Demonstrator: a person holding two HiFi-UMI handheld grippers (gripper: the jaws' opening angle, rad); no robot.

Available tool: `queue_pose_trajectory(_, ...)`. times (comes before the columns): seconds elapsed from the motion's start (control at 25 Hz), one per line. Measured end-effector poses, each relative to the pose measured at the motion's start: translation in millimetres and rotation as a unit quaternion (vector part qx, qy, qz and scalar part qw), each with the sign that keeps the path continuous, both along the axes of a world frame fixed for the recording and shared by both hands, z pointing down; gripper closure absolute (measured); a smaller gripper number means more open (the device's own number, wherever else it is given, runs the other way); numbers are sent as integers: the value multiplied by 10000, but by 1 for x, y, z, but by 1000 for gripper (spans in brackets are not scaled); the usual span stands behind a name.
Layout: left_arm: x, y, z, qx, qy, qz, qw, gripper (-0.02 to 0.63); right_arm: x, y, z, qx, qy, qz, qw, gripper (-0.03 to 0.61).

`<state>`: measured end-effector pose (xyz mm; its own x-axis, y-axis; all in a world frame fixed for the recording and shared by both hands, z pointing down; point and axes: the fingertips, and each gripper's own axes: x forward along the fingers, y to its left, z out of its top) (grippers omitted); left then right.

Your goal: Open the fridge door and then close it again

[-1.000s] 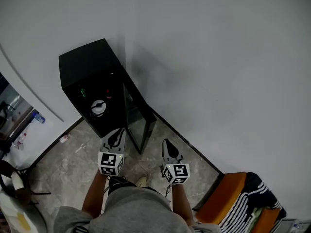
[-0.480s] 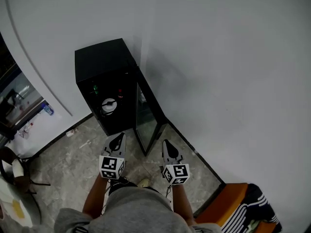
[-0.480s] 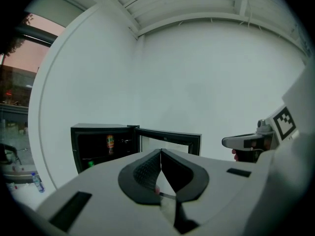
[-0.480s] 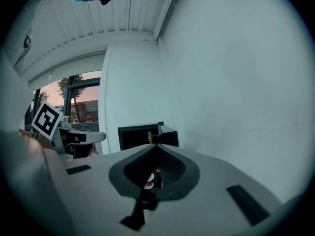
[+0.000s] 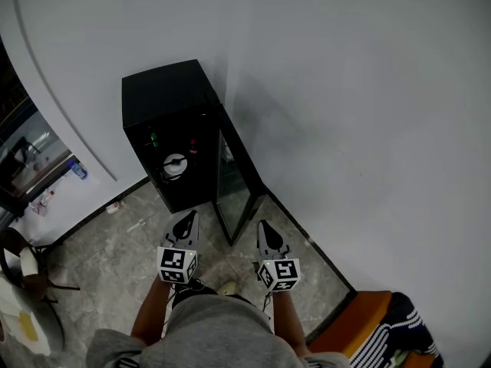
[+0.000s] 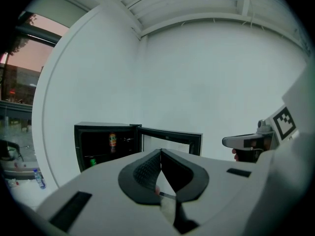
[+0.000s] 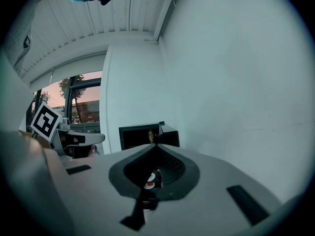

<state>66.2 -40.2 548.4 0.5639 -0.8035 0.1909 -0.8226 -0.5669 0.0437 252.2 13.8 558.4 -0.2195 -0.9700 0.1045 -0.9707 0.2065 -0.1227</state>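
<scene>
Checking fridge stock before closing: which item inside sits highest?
The orange-red can, on the upper level; the green item sits lower, to its left.

One fridge, one door, two grippers, a few small things around them.

Ahead of the tips stands a single black fridge [image 5: 165, 98] with one door [image 5: 234, 182]. There are two grippers, the left gripper [image 5: 185, 222] and the right gripper [image 5: 263, 225], and two cubes, the left marker cube [image 5: 176, 265] and the right marker cube [image 5: 278, 273]. Two cans show inside the fridge ahead of the left gripper: one orange can [image 6: 112, 140] above, one green can [image 6: 92, 161] below. One plastic bottle [image 5: 75, 169] stands far off to the left gripper's left. One orange seat [image 5: 357, 313] is behind and to the right of the right gripper.
</scene>
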Motion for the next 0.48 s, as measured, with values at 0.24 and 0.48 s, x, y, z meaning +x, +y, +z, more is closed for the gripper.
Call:
queue_pose_trajectory(0.24, 5, 3, 2, 8, -51, 51, 10000, 609, 6, -1, 0, 14, 47, 3, 10000, 554)
queue_pose_trajectory(0.48, 11, 0, 5, -45, -78, 72, 9999, 608, 22, -14, -5, 77, 135, 38, 9999, 554)
